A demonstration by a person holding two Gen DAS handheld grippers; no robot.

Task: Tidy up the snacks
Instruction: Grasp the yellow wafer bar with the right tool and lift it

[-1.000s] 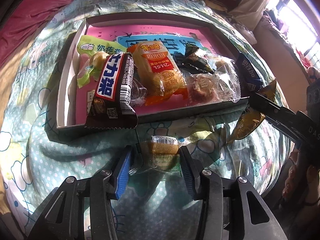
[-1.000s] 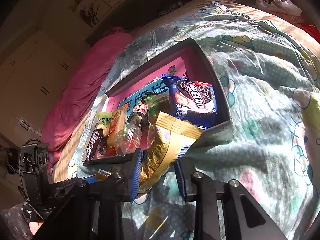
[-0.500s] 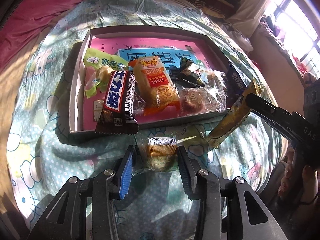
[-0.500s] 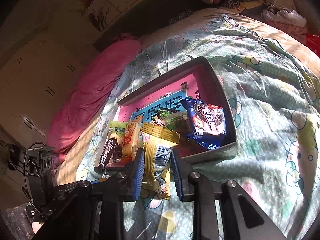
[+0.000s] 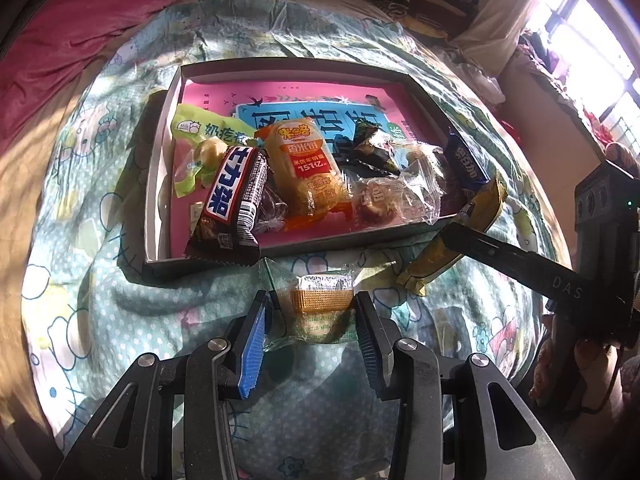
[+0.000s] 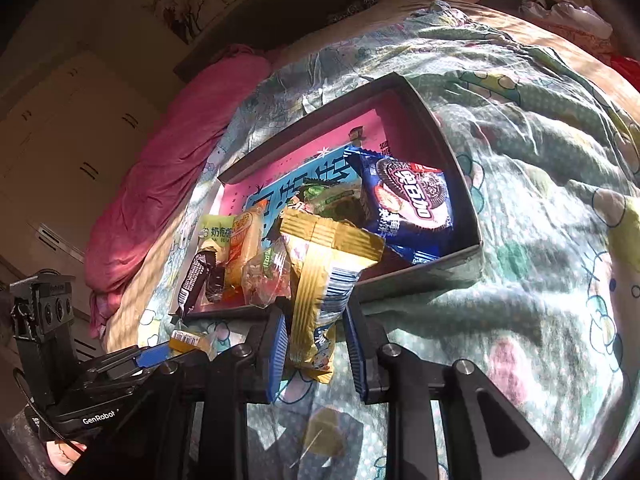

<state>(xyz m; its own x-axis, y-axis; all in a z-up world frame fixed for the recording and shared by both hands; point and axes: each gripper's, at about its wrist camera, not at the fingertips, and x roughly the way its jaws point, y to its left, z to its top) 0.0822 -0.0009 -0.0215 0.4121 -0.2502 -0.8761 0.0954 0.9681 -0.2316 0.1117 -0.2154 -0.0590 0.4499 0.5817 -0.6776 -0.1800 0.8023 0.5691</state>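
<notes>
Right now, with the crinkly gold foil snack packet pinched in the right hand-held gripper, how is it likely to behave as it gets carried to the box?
The crinkly gold foil snack packet probably flops: it bends and sags beyond the right hand-held gripper. It looks light, being thin and flat. The glossy foil might slip, since only its lower part is pinched.

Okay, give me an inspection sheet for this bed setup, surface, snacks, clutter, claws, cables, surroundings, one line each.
Surface: patterned quilt, rumpled.
Job's things: tray on quilt holds chocolate bar, orange pack, blue cookie pack, others.
Clutter: nothing seen.
Claws: left claw shut on clear-wrapped cake; right claw shut on yellow pack, before the tray.
Cables: thin cable by left handle.
Surroundings: pink blanket, cupboards, window.
</notes>
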